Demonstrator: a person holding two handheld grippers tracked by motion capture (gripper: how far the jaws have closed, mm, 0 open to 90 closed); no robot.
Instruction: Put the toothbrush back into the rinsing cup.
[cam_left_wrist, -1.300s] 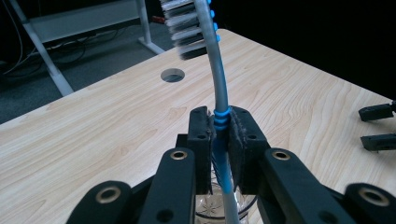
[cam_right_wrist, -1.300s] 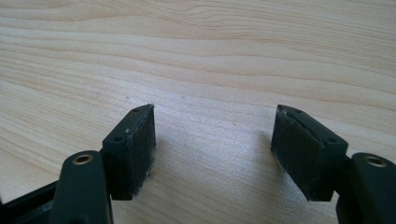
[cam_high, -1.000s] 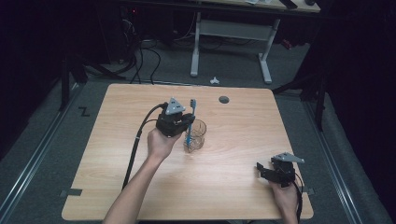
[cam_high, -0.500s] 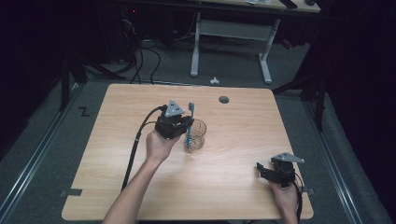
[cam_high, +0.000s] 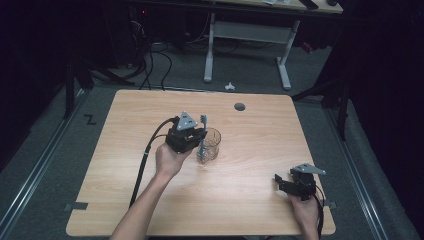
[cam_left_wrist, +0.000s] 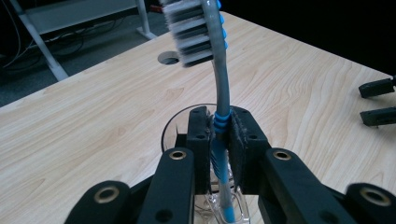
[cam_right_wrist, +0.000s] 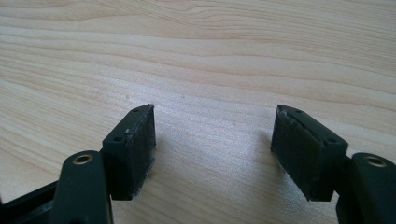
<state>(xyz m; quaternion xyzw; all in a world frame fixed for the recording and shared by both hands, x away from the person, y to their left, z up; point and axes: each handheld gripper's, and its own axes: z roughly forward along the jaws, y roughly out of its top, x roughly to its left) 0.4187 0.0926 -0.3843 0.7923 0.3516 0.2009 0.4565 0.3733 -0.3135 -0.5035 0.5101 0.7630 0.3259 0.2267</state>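
The left gripper (cam_high: 199, 141) is clamped on a blue and grey toothbrush (cam_left_wrist: 219, 116), its two black jaws pressed flat against the ribbed blue grip section of the handle. Seen along those jaws in the left gripper view, the toothbrush stands nearly upright: the bristled head (cam_left_wrist: 194, 30) rises above and just beyond the jaw tips, with the bristles facing to the left of that view, while the lower end of the handle drops below the jaws into a clear glass cup (cam_left_wrist: 187, 122). The cup sits directly under and just ahead of the jaws, its rim curving behind them and its thick base showing between the gripper's arms. In the high view the cup (cam_high: 210, 145) stands just to the right of the left gripper, near the middle of the wooden table (cam_high: 125, 115), and the person's left hand (cam_high: 169, 161) holds the gripper from behind.

The right gripper (cam_right_wrist: 212, 149) has its jaws wide apart with nothing but bare tabletop between them. In the high view it (cam_high: 281, 181) rests near the table's near right corner, well apart from the cup and toothbrush, with the right hand (cam_high: 303, 209) behind it.
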